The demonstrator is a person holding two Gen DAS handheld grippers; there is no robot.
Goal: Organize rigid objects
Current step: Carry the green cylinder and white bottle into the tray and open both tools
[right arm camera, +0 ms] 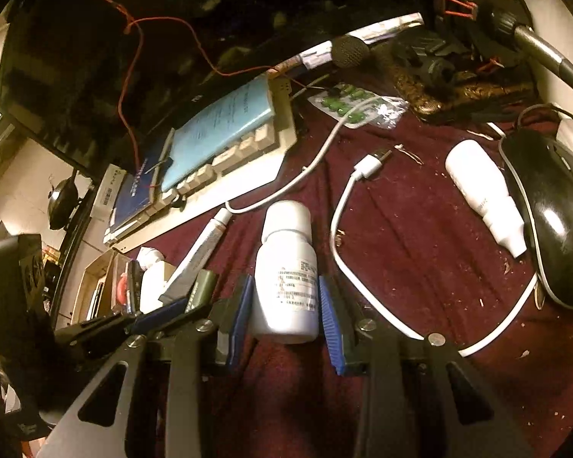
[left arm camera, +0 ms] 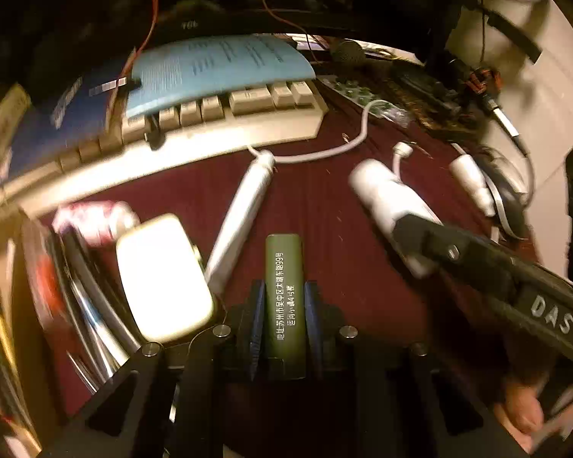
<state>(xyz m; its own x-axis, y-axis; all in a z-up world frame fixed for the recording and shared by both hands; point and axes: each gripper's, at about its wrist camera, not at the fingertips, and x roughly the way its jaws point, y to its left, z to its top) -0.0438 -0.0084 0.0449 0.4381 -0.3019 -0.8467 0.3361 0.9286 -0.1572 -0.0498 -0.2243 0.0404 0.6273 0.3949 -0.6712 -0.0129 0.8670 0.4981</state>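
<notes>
While the left gripper (left arm camera: 284,305) is pinched on a flat green box (left arm camera: 284,286) lifted just above the dark red cloth (left arm camera: 324,198), a white pill bottle (right arm camera: 286,267) is held between the blue pads of the right gripper (right arm camera: 286,305). To the left of the box, a white tube (left arm camera: 240,213) is seen lying on the cloth. Farther off, a beige keyboard (left arm camera: 248,107) is covered by a blue booklet (left arm camera: 217,65). At the right, a black mouse (right arm camera: 546,206) is seen beside a small white bottle (right arm camera: 481,194).

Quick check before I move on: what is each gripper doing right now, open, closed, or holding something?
Left gripper: closed on the green box, pads against its sides.
Right gripper: closed on the white bottle, a blue pad against each side.
</notes>
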